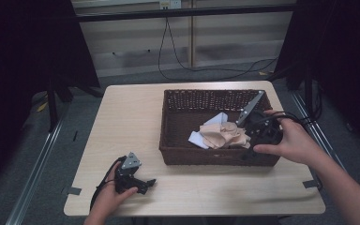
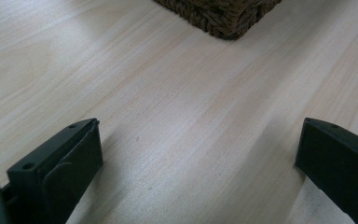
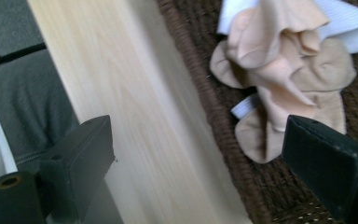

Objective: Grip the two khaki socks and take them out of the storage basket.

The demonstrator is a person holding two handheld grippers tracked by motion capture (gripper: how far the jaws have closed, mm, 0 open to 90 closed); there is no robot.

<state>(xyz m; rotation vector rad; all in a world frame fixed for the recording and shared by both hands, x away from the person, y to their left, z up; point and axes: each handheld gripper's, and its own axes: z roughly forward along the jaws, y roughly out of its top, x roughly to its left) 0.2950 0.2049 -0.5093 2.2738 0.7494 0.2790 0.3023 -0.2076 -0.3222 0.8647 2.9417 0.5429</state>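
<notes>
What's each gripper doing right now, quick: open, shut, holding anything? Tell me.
Left gripper: open, holding nothing, low over the bare table.
Right gripper: open, holding nothing, over the near rim of the basket, by the beige cloth.

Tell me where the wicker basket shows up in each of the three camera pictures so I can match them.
High view: the wicker basket sits right of centre on the table, with the beige cloth inside.
Left gripper view: one basket corner at the top edge, above the open jaws.
Right gripper view: the basket rim runs diagonally down the middle, with the cloth at upper right.
Shared landmark: the pale wooden tabletop.
</notes>
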